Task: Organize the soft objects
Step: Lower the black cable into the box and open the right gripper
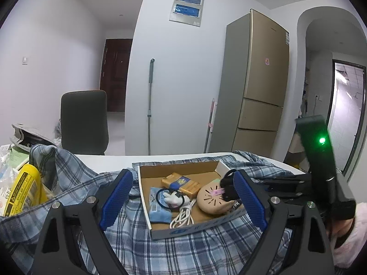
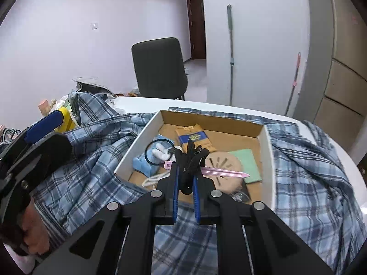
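An open cardboard box (image 2: pixel 267 160) lies on a blue plaid shirt (image 2: pixel 91 160) spread over the white table. My right gripper (image 2: pixel 185 171) is shut on a black bundle of cord or fabric (image 2: pixel 191 155) with a pink clip (image 2: pixel 220 171) on it, held just above the box. In the box lie a blue cloth pouch (image 1: pixel 158 208), a small white plush piece (image 1: pixel 174 198), a black ring (image 2: pixel 158 151), a white cable (image 1: pixel 182 217), a beige round disc (image 1: pixel 212 199), a green pad (image 2: pixel 246 162) and a yellow-and-blue packet (image 1: pixel 181 182). My left gripper (image 1: pixel 183 197) stands open in front of the box, nothing between its pads.
A yellow bottle (image 1: pixel 23 190) and bags of clutter sit at the table's left end. Behind the table are a dark chair (image 1: pixel 83 121), a mop handle (image 1: pixel 150 107) against the wall and a gold fridge (image 1: pixel 259 84). A hand (image 2: pixel 34 233) holds the left gripper.
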Available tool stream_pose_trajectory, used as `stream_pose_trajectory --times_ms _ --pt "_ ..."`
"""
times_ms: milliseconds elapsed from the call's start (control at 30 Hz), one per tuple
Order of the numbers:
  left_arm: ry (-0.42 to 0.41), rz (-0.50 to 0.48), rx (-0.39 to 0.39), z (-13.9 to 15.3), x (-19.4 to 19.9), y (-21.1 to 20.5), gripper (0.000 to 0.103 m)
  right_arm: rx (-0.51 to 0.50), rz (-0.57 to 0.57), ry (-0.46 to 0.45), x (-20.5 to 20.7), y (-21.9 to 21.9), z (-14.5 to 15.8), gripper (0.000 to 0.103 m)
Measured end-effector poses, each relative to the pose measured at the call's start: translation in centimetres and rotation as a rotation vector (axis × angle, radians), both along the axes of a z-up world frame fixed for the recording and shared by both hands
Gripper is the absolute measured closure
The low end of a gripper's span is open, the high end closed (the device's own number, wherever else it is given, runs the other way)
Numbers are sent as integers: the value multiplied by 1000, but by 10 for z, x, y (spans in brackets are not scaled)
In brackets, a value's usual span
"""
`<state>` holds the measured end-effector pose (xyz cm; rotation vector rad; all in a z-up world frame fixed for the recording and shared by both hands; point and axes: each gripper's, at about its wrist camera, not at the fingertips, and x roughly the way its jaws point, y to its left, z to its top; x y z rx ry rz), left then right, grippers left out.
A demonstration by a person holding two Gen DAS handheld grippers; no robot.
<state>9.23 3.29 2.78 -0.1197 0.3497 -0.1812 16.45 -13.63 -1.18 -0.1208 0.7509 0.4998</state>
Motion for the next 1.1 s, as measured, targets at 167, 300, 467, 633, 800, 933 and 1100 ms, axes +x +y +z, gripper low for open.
stream_pose_trajectory --times_ms 167,300,467,633,800,933,1100 --pt "18 11 -24 -5 10 9 12 3 12 56 18 11 -21 93" --pt "42 24 -48 -14 15 19 12 16 16 118 29 13 -39 93" --pt "71 31 -57 -23 19 22 12 -31 28 124 26 17 -49 90" --pt "63 18 -50 -22 16 18 12 -25 -1 113 24 8 -44 43" --pt "28 18 -30 -14 8 15 12 -22 -29 80 20 -5 -28 43" --pt "7 16 -30 -6 3 14 12 -14 -63 22 12 -19 -9 42" --pt "-45 17 -26 7 -12 12 12 14 -81 -132 -15 -38 24 34"
